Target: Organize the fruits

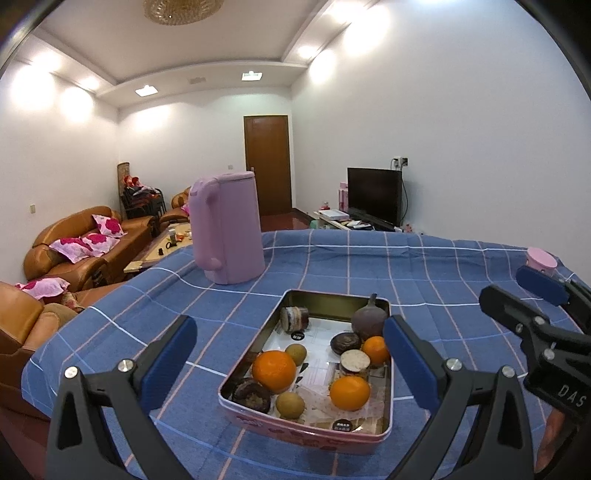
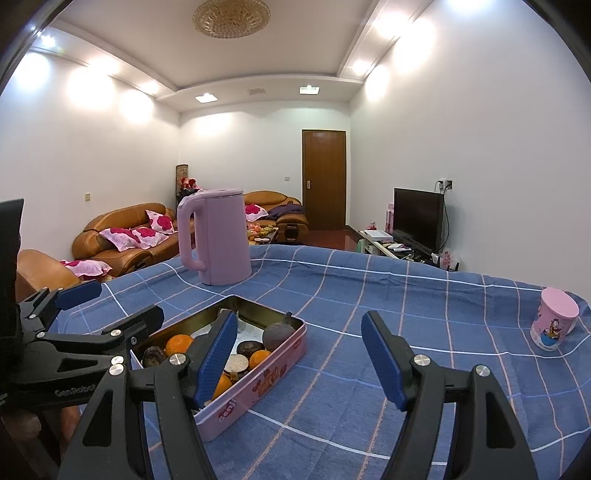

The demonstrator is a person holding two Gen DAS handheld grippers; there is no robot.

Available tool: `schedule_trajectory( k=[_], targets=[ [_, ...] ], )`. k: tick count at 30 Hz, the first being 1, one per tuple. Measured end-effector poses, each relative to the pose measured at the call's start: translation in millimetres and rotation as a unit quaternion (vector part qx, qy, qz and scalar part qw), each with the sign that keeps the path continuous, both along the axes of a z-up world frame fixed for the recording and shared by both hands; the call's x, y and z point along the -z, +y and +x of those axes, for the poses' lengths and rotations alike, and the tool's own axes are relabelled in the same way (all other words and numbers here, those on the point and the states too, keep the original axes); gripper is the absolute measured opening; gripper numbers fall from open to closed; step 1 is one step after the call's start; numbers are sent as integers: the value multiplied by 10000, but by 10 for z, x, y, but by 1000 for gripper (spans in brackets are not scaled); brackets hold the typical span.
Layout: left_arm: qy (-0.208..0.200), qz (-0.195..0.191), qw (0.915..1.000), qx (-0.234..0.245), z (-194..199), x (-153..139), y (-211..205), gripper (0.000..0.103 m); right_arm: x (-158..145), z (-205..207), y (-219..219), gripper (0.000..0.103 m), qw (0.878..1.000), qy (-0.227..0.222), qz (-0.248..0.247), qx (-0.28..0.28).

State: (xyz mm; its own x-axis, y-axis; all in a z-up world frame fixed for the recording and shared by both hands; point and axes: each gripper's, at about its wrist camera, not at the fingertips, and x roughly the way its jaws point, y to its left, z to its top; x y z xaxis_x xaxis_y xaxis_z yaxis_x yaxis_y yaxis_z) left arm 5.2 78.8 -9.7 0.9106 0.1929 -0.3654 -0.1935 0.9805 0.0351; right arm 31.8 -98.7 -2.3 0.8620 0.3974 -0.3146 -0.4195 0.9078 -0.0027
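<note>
Hovering w/ jaws wide, left gripper (image 1: 290, 350) frames pink tin (image 1: 306, 430) of oranges (image 1: 274, 371) on blue checked cloth (image 1: 369, 266); right gripper (image 2: 299, 354), also released, beside it.

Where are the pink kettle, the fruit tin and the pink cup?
pink kettle (image 2: 221, 243), right wrist view, middle of its body.
fruit tin (image 1: 306, 432), left wrist view, its near pink wall.
pink cup (image 2: 554, 325), right wrist view, its side.

Walls: plain white, lit by bright spots near the ceiling.
Ceiling: recessed, with a round crystal lamp (image 2: 231, 17).
Door: brown wooden door (image 2: 324, 180) at the far end.
Seating: tan leather sofa (image 2: 122, 232) with pink floral cushions (image 2: 133, 236).
Right wall: dark television (image 2: 418, 218) on a low stand.
</note>
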Motion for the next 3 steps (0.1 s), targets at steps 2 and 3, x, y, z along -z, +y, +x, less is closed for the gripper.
schedule_trajectory(
  k=[2, 3],
  targets=[
    [-8, 4, 10000, 27, -4, -2, -10, 103, 2, 3, -20, 71, 10000, 10, -7, 17],
    [-6, 12, 10000, 51, -8, -1, -20, 103, 8, 12, -37, 71, 10000, 35, -11, 33]
  ],
)
